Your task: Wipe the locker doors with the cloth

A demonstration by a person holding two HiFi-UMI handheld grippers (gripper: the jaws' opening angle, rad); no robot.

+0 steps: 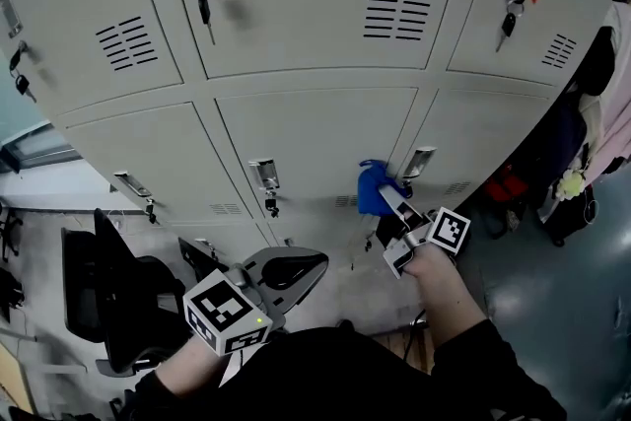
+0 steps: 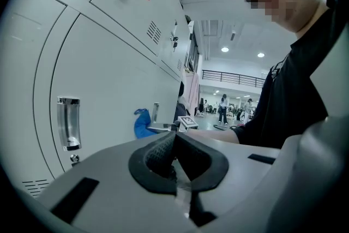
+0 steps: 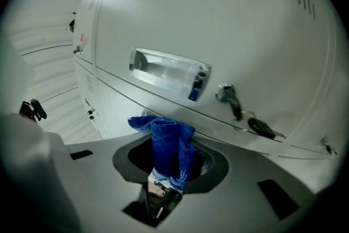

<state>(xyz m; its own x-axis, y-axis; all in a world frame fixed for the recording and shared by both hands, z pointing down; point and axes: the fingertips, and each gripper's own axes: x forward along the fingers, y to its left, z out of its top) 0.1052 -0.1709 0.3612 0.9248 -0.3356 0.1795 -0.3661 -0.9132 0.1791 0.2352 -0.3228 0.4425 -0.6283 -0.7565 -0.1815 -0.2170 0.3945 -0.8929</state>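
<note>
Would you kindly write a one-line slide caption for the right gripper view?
The right hand-held gripper, shut on the blue cloth, points at a locker door near its metal handle.

Looking steeply down from the head, facing the grey locker doors from a short way back and taking in both arms. Riding on the left gripper, held low and well off the doors, glancing sideways along them. Riding on the right gripper, sitting close beneath one door handle. Sharing across all three views the blue cloth.
</note>
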